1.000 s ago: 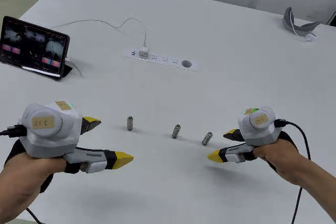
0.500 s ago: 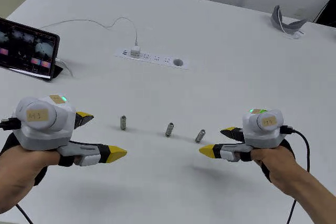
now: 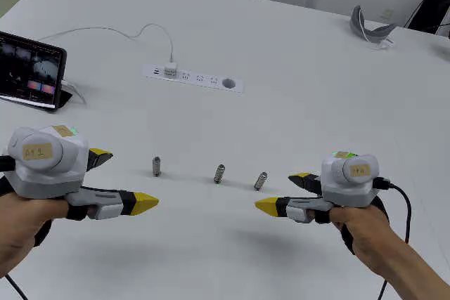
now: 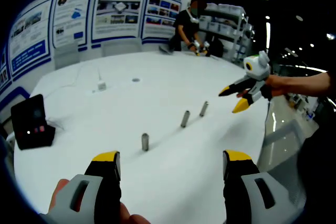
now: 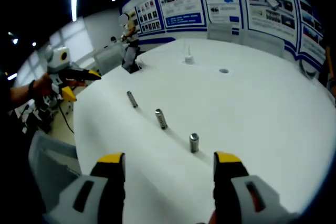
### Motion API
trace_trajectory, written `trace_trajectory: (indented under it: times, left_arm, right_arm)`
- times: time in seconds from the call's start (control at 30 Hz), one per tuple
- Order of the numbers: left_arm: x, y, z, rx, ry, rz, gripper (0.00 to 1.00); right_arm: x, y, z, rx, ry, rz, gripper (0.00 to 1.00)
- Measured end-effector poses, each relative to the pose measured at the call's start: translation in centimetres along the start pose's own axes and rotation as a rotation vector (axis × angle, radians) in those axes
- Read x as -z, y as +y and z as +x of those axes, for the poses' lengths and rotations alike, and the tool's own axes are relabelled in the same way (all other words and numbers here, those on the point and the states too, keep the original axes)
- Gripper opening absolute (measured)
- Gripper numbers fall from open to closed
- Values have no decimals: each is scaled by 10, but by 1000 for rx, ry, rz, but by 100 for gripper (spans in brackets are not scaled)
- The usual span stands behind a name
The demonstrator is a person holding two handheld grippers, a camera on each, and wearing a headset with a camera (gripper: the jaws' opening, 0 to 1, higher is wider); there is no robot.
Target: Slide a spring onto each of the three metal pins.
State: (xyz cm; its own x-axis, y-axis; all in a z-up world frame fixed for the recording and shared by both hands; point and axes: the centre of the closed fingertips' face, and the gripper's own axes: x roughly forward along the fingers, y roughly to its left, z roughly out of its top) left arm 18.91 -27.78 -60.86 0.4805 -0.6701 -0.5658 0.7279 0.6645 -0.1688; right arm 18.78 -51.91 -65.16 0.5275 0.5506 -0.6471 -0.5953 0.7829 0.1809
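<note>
White table point(image 3: 295, 68); left claw point(image 3: 128, 178) and right claw point(image 3: 278, 192) level, inward-pointing, jaws apart.

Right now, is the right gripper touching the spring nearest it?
Apart. The head view shows bare table between the right gripper and the nearest spring.

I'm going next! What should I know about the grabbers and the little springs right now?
Left gripper: open, empty, left of the row.
Right gripper: open, empty, right of the row.
Three springs stand in a row on the table between them: left spring, middle spring, right spring.
Done: each seems already on its pin, though the pins are too small to see.
Left: probably nothing; just check them.
</note>
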Motion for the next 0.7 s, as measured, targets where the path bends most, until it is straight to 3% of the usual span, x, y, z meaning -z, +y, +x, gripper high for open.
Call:
trace_trajectory:
  times: [0.17,0.37,0.7]
  left_arm:
    - [2,0,3,7,4,-2,82]
    - [4,3,4,7,6,-10,82]
    - [4,6,3,5,3,-15,82]
  right_arm:
    - [1,8,-3,-1,-10,0,71]
    - [-10,19,-12,-9,-58,9,73]
    - [-11,28,-21,-5,-111,41,76]
